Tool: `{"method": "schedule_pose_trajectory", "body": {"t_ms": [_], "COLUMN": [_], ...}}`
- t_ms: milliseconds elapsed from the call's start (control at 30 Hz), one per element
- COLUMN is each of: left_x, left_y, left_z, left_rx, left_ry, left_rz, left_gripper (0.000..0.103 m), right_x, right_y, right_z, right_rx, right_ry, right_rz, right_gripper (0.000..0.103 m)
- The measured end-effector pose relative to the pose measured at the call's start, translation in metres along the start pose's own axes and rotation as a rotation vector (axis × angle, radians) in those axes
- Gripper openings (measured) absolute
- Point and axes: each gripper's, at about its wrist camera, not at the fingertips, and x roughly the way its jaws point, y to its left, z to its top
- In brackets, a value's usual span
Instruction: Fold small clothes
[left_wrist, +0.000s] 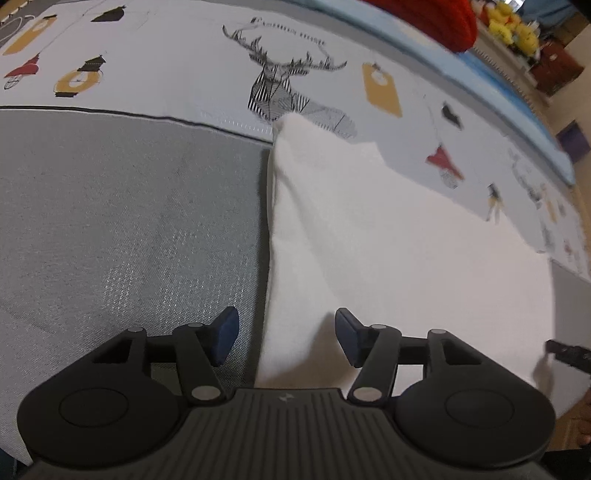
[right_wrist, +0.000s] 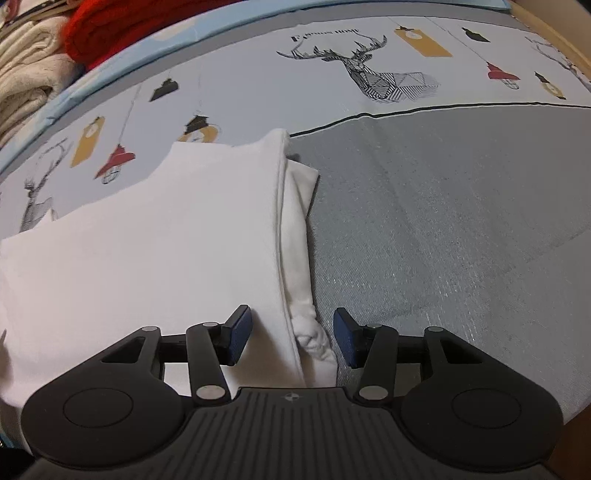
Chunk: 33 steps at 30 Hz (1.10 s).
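You have both sides of the white garment (right_wrist: 166, 236) folded in on the bed (right_wrist: 443, 221); left gripper (left_wrist: 287, 338) and right gripper (right_wrist: 292, 338) jaws released, the crosswise fold remains.

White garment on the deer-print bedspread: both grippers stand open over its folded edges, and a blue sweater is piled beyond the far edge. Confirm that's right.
One thing is wrong: the sweater is red, not blue, as the right wrist view shows. The rest holds: the white garment lies on the deer-print bedspread, and the left gripper and right gripper both stand open over its folded edges.
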Motion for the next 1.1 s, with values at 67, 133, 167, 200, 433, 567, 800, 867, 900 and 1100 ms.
{"method": "schedule_pose_trajectory", "body": {"t_ms": [67, 133, 167, 200, 433, 567, 800, 867, 900, 1100], "left_x": [0.007, 0.012, 0.014, 0.017, 0.027, 0.025, 0.001, -0.004, -0.006, -0.011], "left_y": [-0.004, -0.004, -0.004, -0.004, -0.010, -0.012, 0.006, 0.019, 0.025, 0.058], "left_z": [0.001, 0.003, 0.004, 0.005, 0.008, 0.007, 0.007, 0.007, 0.008, 0.014], "left_rx": [-0.008, -0.030, -0.039, -0.046, 0.005, 0.044, 0.043, 0.013, 0.001, -0.090], "left_ry": [0.014, 0.018, 0.024, 0.030, 0.034, 0.037, -0.034, -0.033, -0.029, -0.019], "left_rz": [0.025, 0.030, 0.028, 0.027, 0.025, -0.024, -0.025, -0.015, -0.016, -0.017], "left_gripper": [0.063, 0.063, 0.063, 0.063, 0.050, 0.016, 0.014, 0.014, 0.014, 0.039], "right_x": [0.005, 0.009, 0.011, 0.014, 0.026, 0.030, 0.027, 0.027, 0.027, 0.026], "right_y": [0.001, 0.003, 0.004, 0.005, 0.013, 0.017, 0.029, 0.036, 0.041, 0.059], "right_z": [0.003, 0.006, 0.007, 0.008, 0.012, 0.010, 0.010, 0.011, 0.011, 0.010], "right_rx": [0.009, 0.014, 0.017, 0.018, -0.004, -0.016, -0.017, -0.022, -0.034, -0.066], "right_ry": [0.008, 0.016, 0.023, 0.029, 0.053, 0.056, 0.034, 0.031, 0.031, 0.034], "right_rz": [-0.005, -0.011, -0.017, -0.021, -0.044, -0.036, 0.026, 0.062, 0.084, 0.137], "right_gripper": [0.056, 0.057, 0.058, 0.058, 0.054, 0.039, 0.022, 0.022, 0.022, 0.022]}}
